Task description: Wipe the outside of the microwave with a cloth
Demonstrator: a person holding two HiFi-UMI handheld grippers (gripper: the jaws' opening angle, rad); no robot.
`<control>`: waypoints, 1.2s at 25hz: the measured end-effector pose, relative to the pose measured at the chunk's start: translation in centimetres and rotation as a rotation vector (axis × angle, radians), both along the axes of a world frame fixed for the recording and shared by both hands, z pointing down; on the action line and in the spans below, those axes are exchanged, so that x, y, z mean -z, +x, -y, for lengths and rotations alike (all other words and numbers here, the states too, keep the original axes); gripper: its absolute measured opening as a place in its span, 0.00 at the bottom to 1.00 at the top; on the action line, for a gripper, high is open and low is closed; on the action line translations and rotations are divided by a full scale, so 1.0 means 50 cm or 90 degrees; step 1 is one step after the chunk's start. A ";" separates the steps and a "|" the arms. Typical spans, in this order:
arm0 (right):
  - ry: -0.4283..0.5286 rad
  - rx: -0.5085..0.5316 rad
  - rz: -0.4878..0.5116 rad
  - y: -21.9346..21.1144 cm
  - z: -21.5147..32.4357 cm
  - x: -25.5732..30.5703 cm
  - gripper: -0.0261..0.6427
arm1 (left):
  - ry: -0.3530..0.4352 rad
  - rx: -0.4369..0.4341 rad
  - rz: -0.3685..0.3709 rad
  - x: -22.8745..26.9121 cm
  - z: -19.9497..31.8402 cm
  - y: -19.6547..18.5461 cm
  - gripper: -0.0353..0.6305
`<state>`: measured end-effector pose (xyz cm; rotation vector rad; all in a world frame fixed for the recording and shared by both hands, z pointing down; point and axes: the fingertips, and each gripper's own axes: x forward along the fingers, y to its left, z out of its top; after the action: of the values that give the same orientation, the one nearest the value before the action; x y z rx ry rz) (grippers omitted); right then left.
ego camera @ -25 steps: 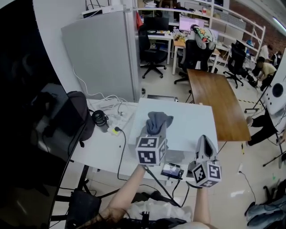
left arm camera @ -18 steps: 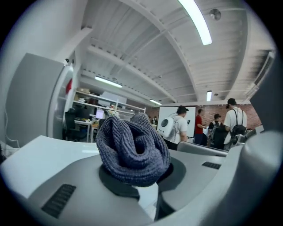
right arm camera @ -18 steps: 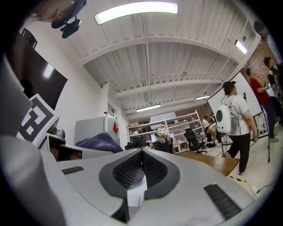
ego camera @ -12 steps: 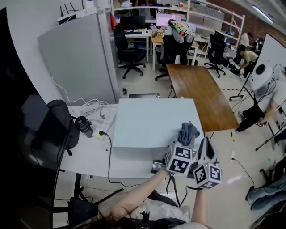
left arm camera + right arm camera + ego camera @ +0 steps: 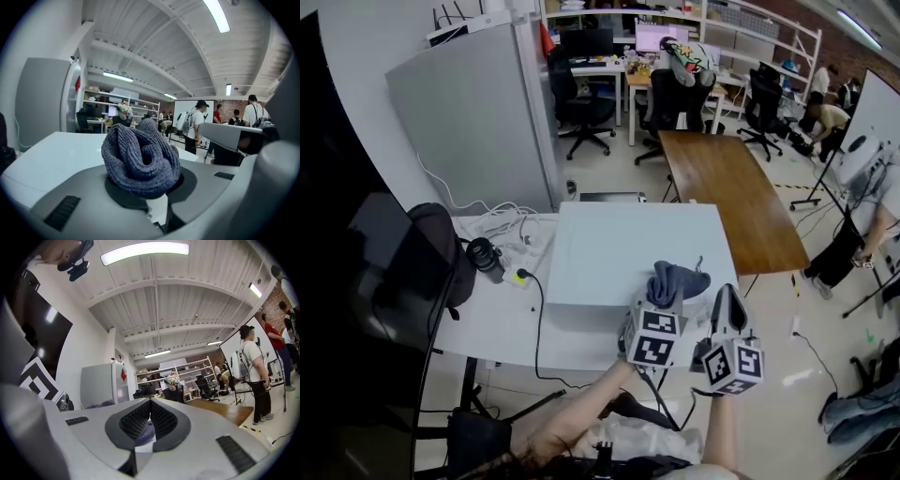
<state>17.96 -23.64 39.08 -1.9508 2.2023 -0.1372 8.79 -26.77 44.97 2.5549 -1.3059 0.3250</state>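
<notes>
Grey-blue knitted cloth [image 5: 675, 281] sits bunched in a loose knot, clenched between the jaws of the left gripper [image 5: 664, 302]. In the left gripper view the cloth [image 5: 140, 157] fills the space between the two dark pads and bulges up above them, with the flat white top of the microwave [image 5: 61, 150] spreading out behind and beneath it. From the head view, the cloth is over the front right part of the top of the microwave [image 5: 619, 253], close to its right edge. Whether it presses on the surface or hangs just above it cannot be told.

The left forearm comes up from the bottom centre of the head view and angles to the right, so the left gripper reaches across the front edge of the microwave with its marker cube facing the camera. The right gripper [image 5: 727, 300] is held just beside it, off the microwave's front right corner, pointing away from the person, with the right forearm rising almost straight up from the lower edge. In the right gripper view the jaws of the right gripper [image 5: 150, 417] are closed together, their ribbed pads meeting at the tip with nothing held between them.

The microwave stands on a white tabletop [image 5: 497, 323]. To its left lie a black bag [image 5: 441, 253], a black lens-like cylinder [image 5: 486, 255] and loose cables [image 5: 511, 220].
</notes>
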 end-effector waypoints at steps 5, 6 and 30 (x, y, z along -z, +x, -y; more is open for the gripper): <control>-0.003 0.057 -0.001 -0.071 0.014 0.001 0.07 | 0.011 0.096 0.018 -0.005 0.007 -0.144 0.14; -0.003 0.068 -0.001 -0.086 0.016 0.001 0.07 | 0.010 0.117 0.017 -0.007 0.008 -0.176 0.14; -0.012 0.158 -0.011 -0.217 0.025 -0.008 0.07 | 0.033 0.386 0.018 -0.035 -0.026 -0.572 0.14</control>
<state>7.10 -24.87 39.46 -1.6868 2.4552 -0.1779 -19.81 -25.45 46.70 2.0530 -2.0230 0.2019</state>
